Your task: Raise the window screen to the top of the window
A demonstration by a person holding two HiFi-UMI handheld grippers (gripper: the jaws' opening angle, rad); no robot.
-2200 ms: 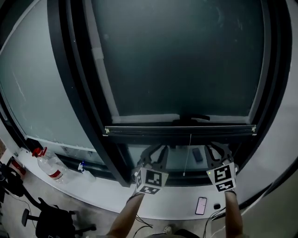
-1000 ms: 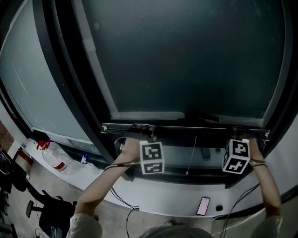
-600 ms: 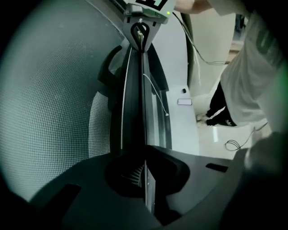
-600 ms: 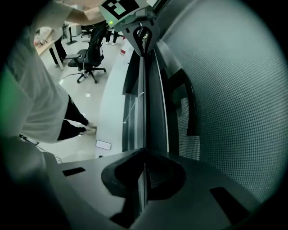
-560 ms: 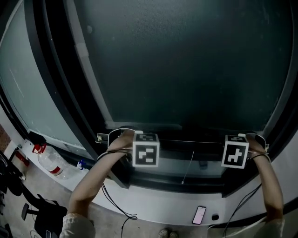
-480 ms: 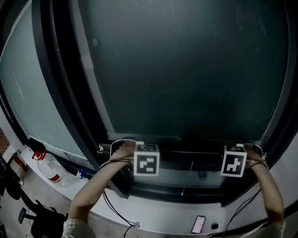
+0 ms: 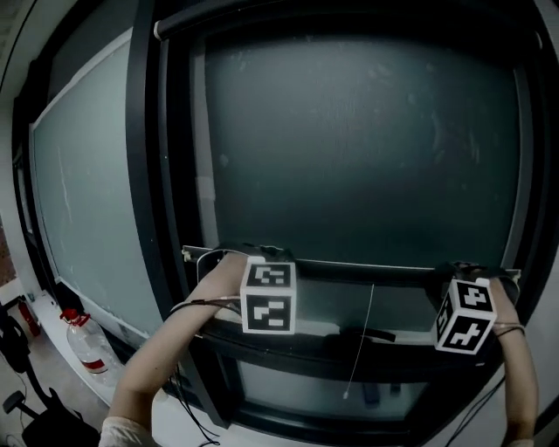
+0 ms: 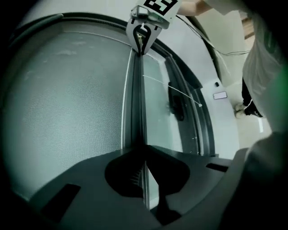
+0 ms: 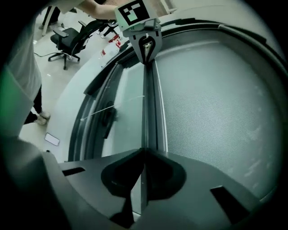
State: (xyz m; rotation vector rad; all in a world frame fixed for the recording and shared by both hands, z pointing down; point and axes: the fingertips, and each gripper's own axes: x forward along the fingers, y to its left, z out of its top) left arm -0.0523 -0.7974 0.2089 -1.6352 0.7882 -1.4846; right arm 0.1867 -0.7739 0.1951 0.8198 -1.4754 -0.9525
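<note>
Jaws of the left gripper (image 8: 144, 150) and the right gripper (image 9: 143, 152) are each clamped on the thin bottom rail (image 7: 349, 264) of the window screen (image 7: 358, 148), one near each end. That rail sits in the window's lower half, well below the top of the frame (image 7: 262, 16), its pull cord (image 7: 360, 340) hanging from the middle, so the lift looks under way but far from done. Next, both grippers need to rise evenly, keeping the rail level in its tracks.
</note>
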